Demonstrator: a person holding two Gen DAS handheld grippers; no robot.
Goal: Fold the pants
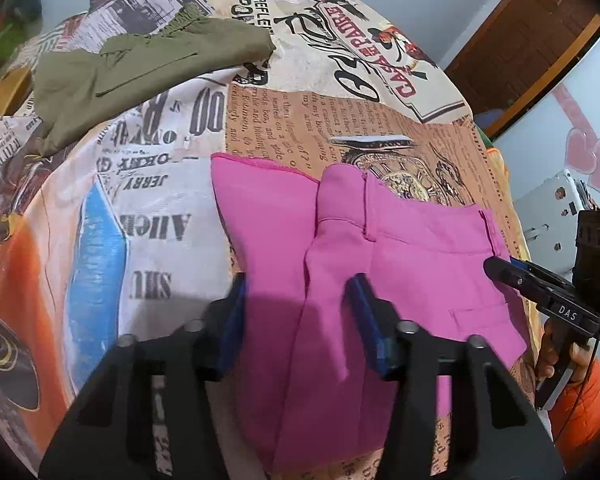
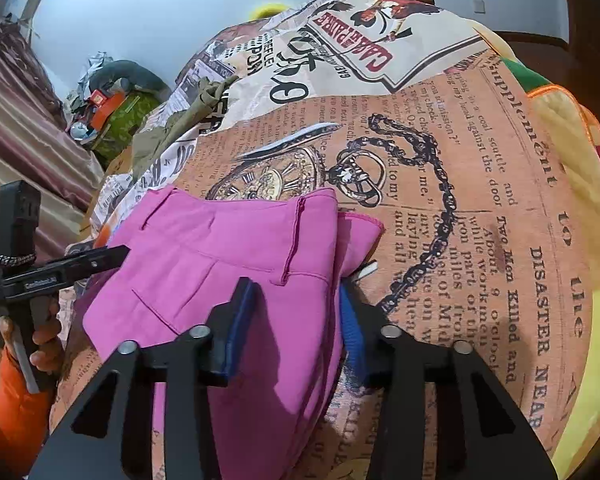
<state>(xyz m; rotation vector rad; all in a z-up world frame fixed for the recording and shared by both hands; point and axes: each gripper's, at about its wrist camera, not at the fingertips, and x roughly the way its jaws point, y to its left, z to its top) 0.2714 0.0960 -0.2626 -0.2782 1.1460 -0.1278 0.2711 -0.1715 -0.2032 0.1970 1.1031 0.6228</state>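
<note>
Olive garment [image 1: 140,68]: crumpled, matte cloth with an elastic waist, far left on the bed, well apart from the task's thing.
Bed cover [image 1: 160,168]: newspaper-collage print, smooth cloth; wide bare stretch left of the pink cloth, more bare print beyond it toward the far edge.
Pink pants [image 1: 360,248]: bright pink, smooth woven cloth, folded into a thick, roughly rectangular stack lying flat on the cover; stitched hems, a belt loop and a pocket slit visible on top.
Left tool [image 1: 300,320]: black frame with blue pads, jaws part-closed astride a raised fold at the near left of the pants; pad contact with the cloth not clear.
Right tool [image 2: 296,320]: same build, jaws part-closed around the near right edge of the stack, cloth between the pads; firm pinch not clear.
Pocket-watch print [image 2: 276,176]: just beyond the far hem of the pants.
Right margin: cover falls away over a yellow quilted edge [image 2: 588,200], little room past it.
Hand [image 2: 44,344]: orange sleeve, wrapped around the left tool's grip at the bed's near edge.
</note>
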